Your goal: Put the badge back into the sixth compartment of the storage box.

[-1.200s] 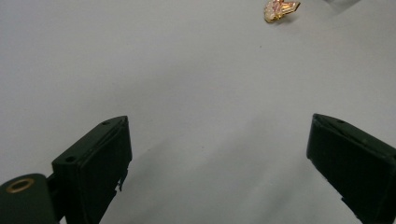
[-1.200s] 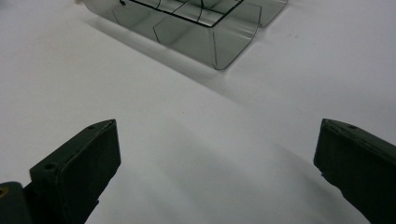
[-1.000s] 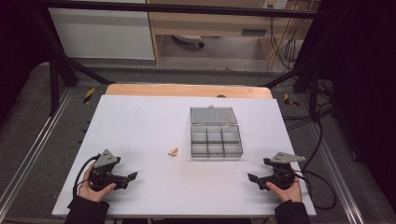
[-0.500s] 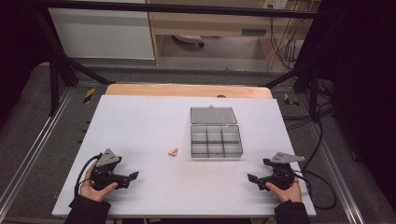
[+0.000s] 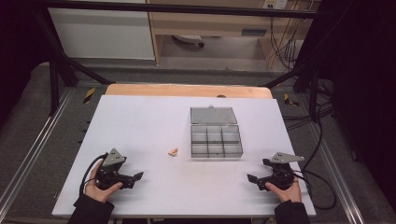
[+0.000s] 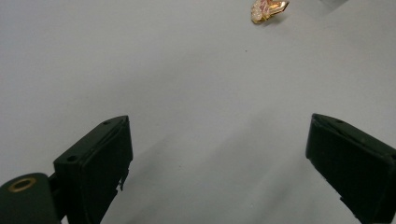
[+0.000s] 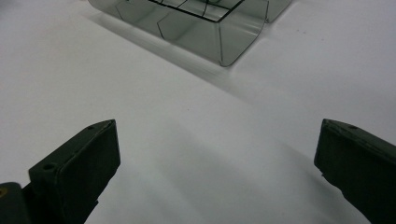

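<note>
Resting each hand-held gripper, left (image 5: 133, 177) and right (image 5: 254, 178), wide open, approach the small trinket (image 5: 173, 151) low and squarely.

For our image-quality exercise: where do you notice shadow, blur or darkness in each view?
High view: dark surroundings, evenly lit white table. Left gripper view: soft shadows beside the jaws, small gold trinket slightly blurred. Right gripper view: clear compartment box casts a soft shadow; near jaws blurred.
</note>
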Demonstrator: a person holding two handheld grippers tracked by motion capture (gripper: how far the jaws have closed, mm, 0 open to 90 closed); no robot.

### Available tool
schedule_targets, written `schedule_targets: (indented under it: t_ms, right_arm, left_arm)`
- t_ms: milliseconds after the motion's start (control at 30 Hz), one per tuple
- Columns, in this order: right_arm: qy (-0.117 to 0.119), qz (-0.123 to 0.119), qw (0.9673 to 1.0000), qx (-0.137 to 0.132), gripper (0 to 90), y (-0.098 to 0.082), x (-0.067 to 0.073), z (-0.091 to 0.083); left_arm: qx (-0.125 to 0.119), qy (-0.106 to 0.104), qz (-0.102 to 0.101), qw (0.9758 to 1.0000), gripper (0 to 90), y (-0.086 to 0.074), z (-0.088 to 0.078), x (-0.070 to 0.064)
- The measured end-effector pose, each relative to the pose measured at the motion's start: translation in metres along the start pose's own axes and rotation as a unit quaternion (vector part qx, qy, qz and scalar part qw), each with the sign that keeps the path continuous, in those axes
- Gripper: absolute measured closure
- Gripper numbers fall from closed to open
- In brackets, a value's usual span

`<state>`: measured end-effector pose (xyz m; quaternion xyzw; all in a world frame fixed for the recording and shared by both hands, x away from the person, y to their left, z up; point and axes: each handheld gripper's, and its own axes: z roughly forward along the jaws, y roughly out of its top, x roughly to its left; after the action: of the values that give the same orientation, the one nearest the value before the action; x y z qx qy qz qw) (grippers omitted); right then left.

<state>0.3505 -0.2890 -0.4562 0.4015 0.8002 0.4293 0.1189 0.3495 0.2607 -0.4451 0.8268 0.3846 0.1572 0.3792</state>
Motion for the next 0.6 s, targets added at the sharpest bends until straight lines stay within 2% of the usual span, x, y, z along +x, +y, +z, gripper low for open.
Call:
schedule_targets:
  t_ms: [333,600]
  right_arm:
    - [-0.001,0.001,1.0,0.001,0.6,0.0,0.0,0.0]
    - [-0.002,-0.001,1.0,0.002,0.6,0.0,0.0,0.0]
  left_arm:
    - [0.0,0.004,-0.009,1.0,7.2,0.004,0.001,-0.003]
    - [0.0,0.001,-0.003,1.0,7.5,0.011,0.004,-0.007]
